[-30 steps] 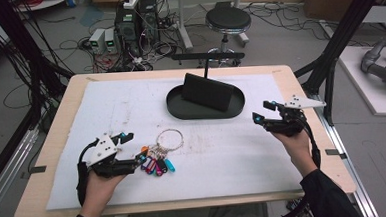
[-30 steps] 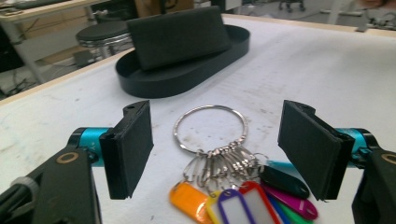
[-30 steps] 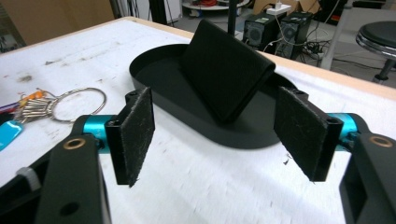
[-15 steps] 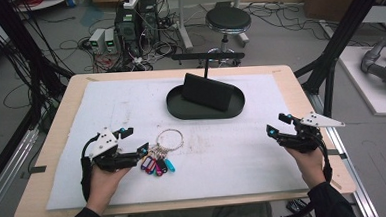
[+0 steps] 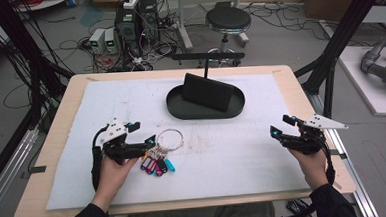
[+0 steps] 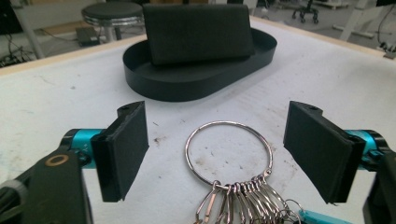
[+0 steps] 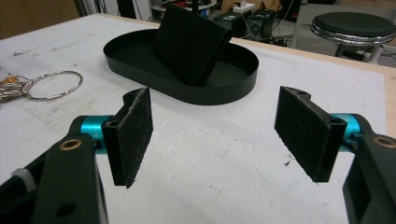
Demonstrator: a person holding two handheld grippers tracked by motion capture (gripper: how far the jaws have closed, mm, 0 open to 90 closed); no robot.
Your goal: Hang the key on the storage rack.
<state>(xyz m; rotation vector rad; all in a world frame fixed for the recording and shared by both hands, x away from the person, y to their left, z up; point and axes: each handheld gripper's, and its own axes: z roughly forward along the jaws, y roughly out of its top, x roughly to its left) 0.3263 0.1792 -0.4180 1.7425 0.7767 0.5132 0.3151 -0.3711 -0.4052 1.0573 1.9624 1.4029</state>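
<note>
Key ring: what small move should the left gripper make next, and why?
Probably ease the left gripper forward and down, then close. Its fingers stand open either side of the key ring, which lies flat on the table, ungrasped.

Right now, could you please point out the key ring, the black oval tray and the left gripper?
key ring (image 6: 228, 154), left gripper view, on the steel loop's left edge.
black oval tray (image 5: 206, 112), high view, on its front wall.
left gripper (image 5: 143, 133), high view, between its open fingertips.
</note>
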